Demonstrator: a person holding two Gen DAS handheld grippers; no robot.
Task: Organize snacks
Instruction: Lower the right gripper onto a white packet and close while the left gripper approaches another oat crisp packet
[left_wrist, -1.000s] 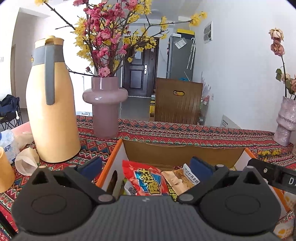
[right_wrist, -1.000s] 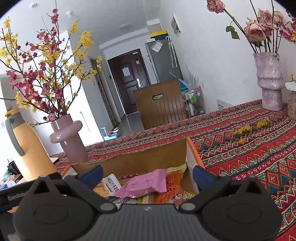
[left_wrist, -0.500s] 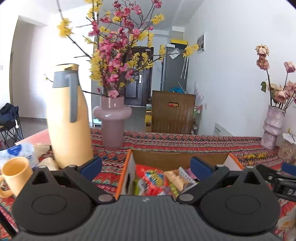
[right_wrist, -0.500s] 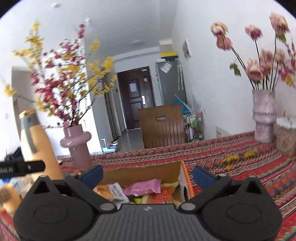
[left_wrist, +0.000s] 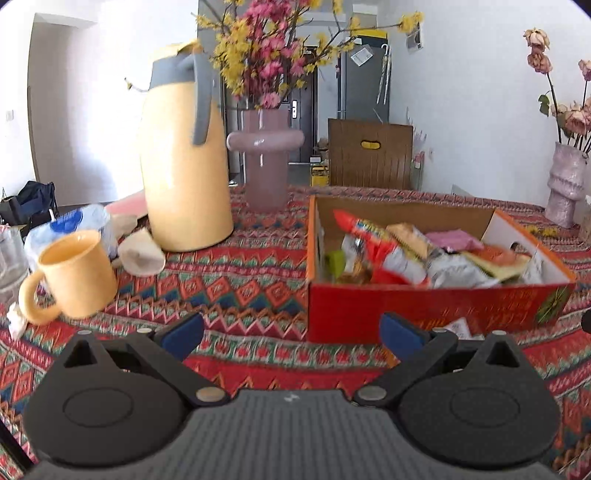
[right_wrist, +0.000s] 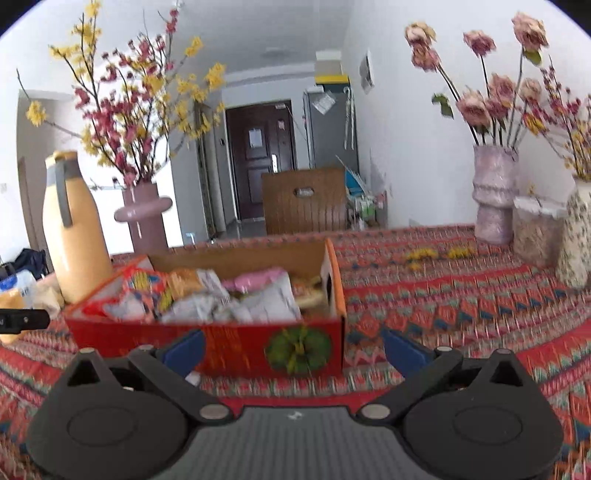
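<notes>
A red cardboard box (left_wrist: 424, 312) sits on the patterned tablecloth, filled with several snack packets (left_wrist: 388, 251), among them a pink one (left_wrist: 452, 238). The box also shows in the right wrist view (right_wrist: 236, 345) with its snack packets (right_wrist: 229, 295). My left gripper (left_wrist: 290, 332) is open and empty, in front of the box's left corner. My right gripper (right_wrist: 293, 347) is open and empty, just in front of the box's front wall. A small white packet (left_wrist: 458, 328) lies on the cloth by the box front.
A yellow thermos jug (left_wrist: 184, 155), a pink flower vase (left_wrist: 266, 162), a yellow mug (left_wrist: 74, 277), crumpled paper (left_wrist: 142, 253) and a water bottle (left_wrist: 70, 227) stand left of the box. Vases (right_wrist: 493, 195) and a jar (right_wrist: 535, 230) stand at the far right.
Both grippers have pulled back from above the box toward the near side of the table. The box front wall is now in view. Both stay open and empty.
</notes>
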